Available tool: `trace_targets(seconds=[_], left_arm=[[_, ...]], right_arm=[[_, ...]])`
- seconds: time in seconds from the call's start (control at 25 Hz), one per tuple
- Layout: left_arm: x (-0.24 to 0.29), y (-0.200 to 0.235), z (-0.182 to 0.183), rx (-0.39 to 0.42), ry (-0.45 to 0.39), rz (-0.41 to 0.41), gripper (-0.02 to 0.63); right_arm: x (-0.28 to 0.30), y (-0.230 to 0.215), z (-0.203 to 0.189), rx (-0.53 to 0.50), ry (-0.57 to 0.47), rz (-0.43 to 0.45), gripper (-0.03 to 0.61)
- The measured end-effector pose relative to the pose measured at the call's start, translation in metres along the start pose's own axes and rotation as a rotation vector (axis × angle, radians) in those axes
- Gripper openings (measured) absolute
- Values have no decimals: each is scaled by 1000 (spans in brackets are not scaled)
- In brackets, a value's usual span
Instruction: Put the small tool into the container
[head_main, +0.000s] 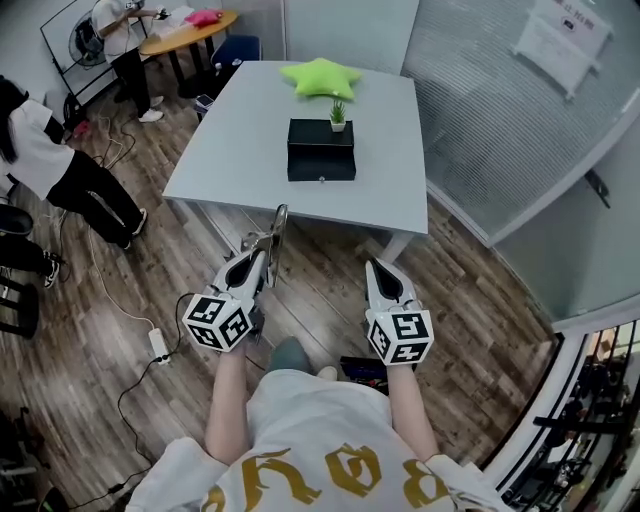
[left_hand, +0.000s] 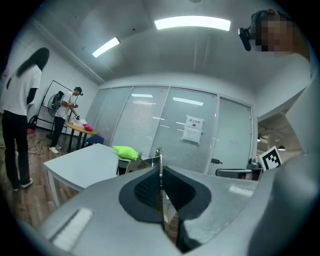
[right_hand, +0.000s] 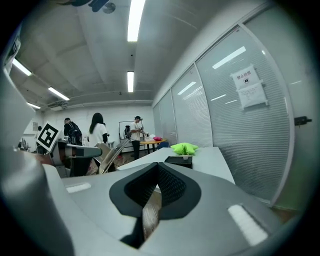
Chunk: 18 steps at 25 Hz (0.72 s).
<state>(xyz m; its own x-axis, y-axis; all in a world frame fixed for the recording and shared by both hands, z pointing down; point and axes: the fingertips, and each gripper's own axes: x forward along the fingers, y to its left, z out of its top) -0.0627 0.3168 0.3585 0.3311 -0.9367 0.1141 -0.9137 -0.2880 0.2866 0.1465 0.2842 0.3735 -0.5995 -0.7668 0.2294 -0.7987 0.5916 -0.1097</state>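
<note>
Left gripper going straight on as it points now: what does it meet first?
Probably the near edge of the grey table, led by the small metal tool clamped in the left gripper; the black container sits just beyond. Height is unclear, so it might clear the edge.

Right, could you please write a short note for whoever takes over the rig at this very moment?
Left gripper: tongs shut on the small metal tool, which sticks out ahead.
Right gripper: tongs shut, empty.
Both are over the floor, short of the grey table.
The black container sits on the table with a small potted plant on top. It looks closed.
Done: tool in hand.
Left: step up, open the container (probably with the right gripper), put the tool in.
</note>
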Motion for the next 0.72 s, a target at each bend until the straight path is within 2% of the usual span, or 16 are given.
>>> trace_targets(seconds=[0.2,0.32,0.4,0.44,0.52,0.72], left_arm=[[9,6,-5,-6,19,0,5],[25,17,-7,-5,28,3,5],[42,30,-8,-10,35,5,5],[54,38,-8,-14,39,5,5],[81,56,-8,-24,44,0,5],[171,104,-7,-22,90,-56,5]], right_arm=[[11,-3,-5,-9,3,0,25],[29,-13,-5,-3,4,-16,68],[47,-23,-5,1,6,-28,75],[56,-28,-5,-3,5,-37,70],[80,-43,-3,-15,5,-62,19],[160,-86,0,-2,49,-124,20]])
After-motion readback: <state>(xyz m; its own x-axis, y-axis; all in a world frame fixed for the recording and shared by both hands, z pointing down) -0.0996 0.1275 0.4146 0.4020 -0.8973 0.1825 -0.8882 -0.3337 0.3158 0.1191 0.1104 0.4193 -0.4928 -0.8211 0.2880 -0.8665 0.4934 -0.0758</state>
